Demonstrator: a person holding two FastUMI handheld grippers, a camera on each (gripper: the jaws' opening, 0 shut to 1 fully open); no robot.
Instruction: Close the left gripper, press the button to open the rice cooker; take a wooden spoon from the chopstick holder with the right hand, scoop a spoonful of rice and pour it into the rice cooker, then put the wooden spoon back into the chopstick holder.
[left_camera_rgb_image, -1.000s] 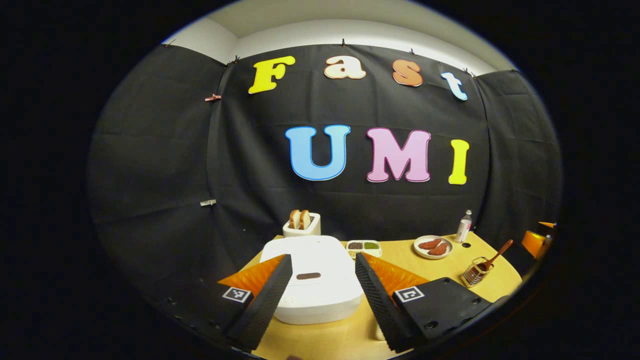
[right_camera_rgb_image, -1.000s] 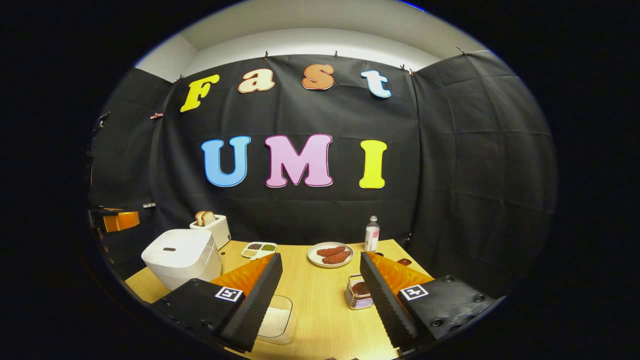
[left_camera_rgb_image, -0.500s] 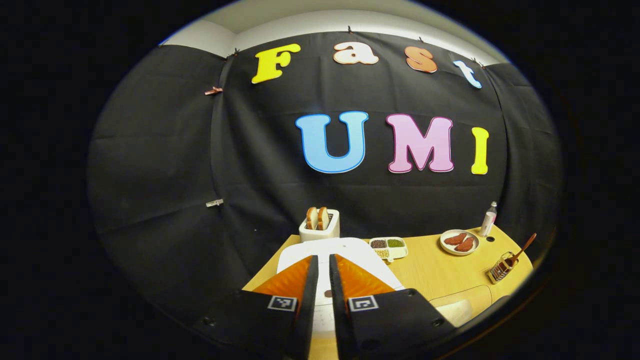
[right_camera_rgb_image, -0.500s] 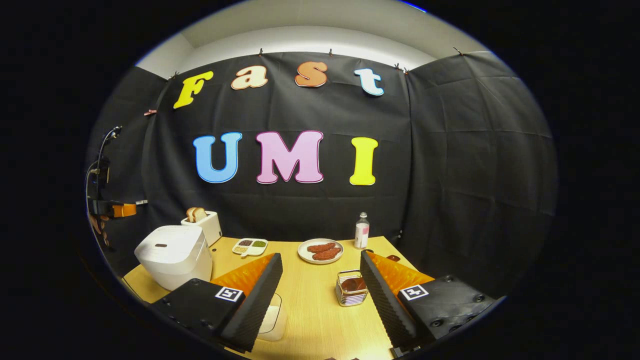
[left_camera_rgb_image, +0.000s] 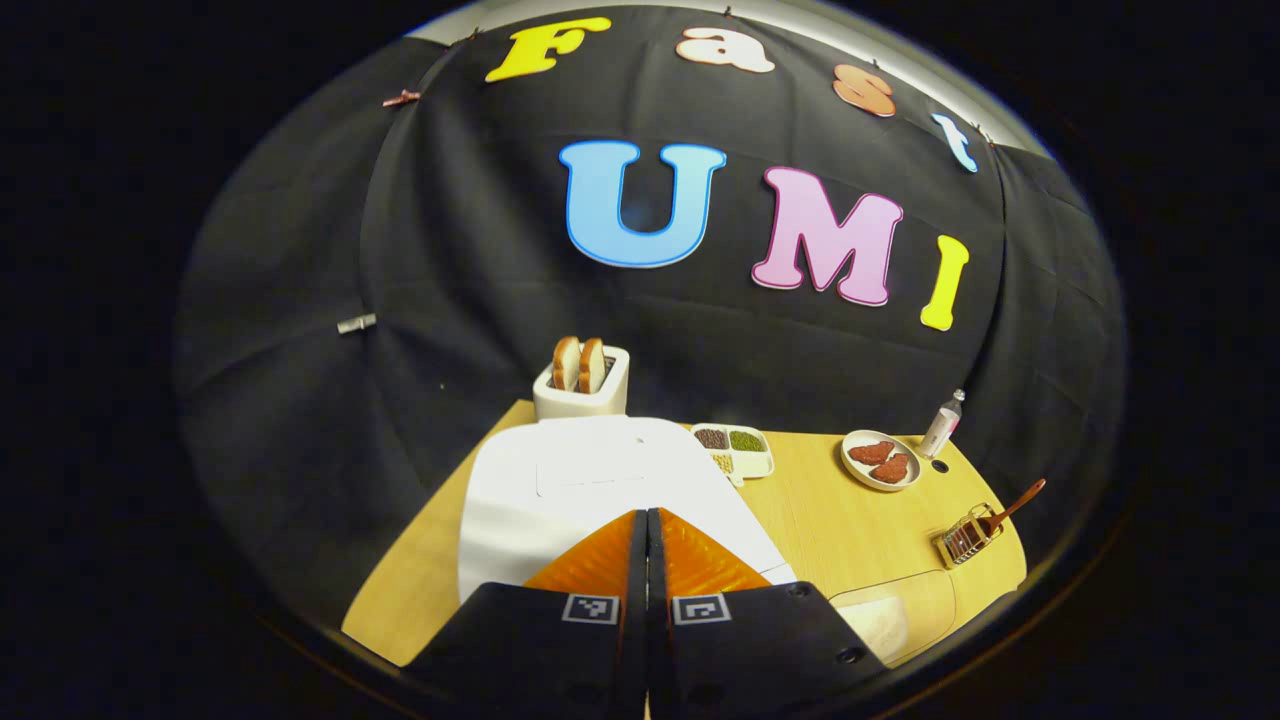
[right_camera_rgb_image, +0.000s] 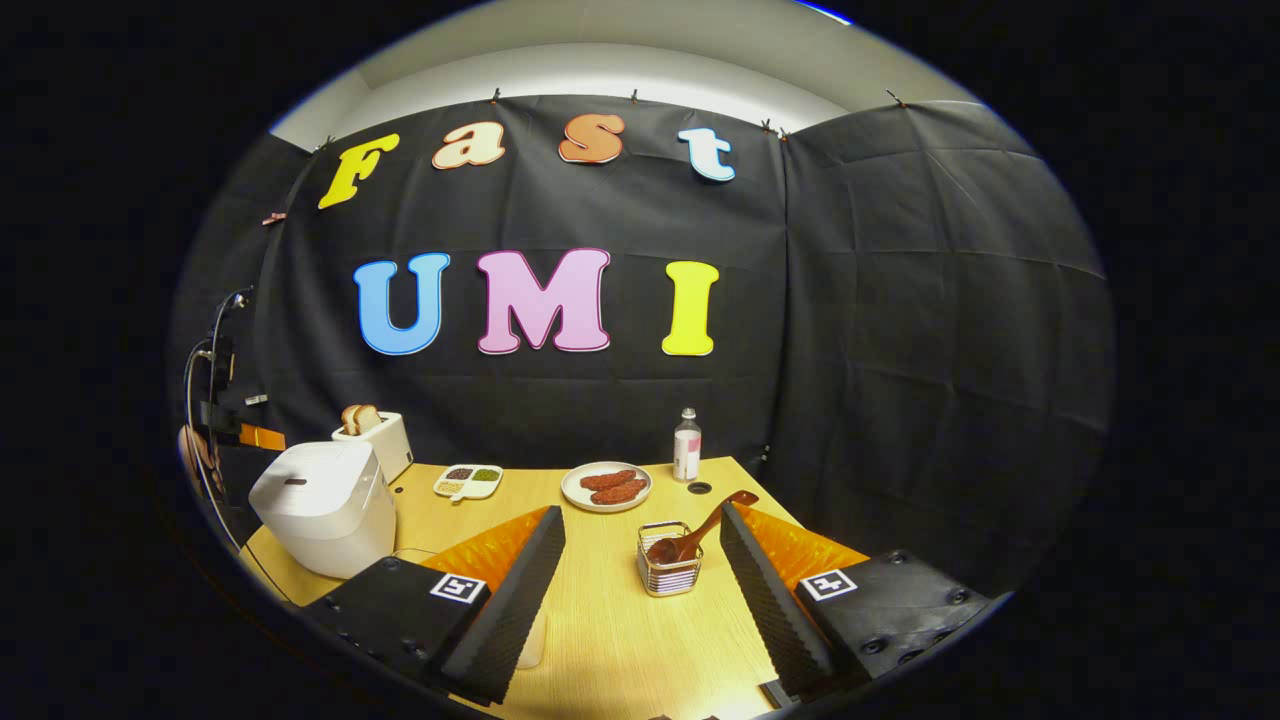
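My left gripper (left_camera_rgb_image: 645, 514) is shut with nothing between its fingers, its tips low over the lid of the white rice cooker (left_camera_rgb_image: 590, 480). The tips hide the lid's front. In the right gripper view the closed cooker (right_camera_rgb_image: 320, 500) stands at the far left, with its dark button (right_camera_rgb_image: 295, 482) on top. The left gripper (right_camera_rgb_image: 245, 432) and the hand holding it show just behind the cooker. The wire chopstick holder (right_camera_rgb_image: 668, 572) holds the wooden spoon (right_camera_rgb_image: 705, 525), leaning right. My right gripper (right_camera_rgb_image: 641, 513) is open, short of the holder. A clear rice box (left_camera_rgb_image: 890, 618) lies at the table's front.
A toaster (left_camera_rgb_image: 582, 385) with bread stands behind the cooker. A divided dish (left_camera_rgb_image: 742, 450) of grains, a plate (left_camera_rgb_image: 860, 465) of meat and a small bottle (left_camera_rgb_image: 943, 422) line the table's back. The black cloth wall is close behind. A corner of the rice box (right_camera_rgb_image: 530, 640) shows under my right gripper's left finger.
My left gripper went from wide open to shut and dropped forward over the cooker lid. My right gripper drew back, so the holder and spoon now show whole between its fingers.
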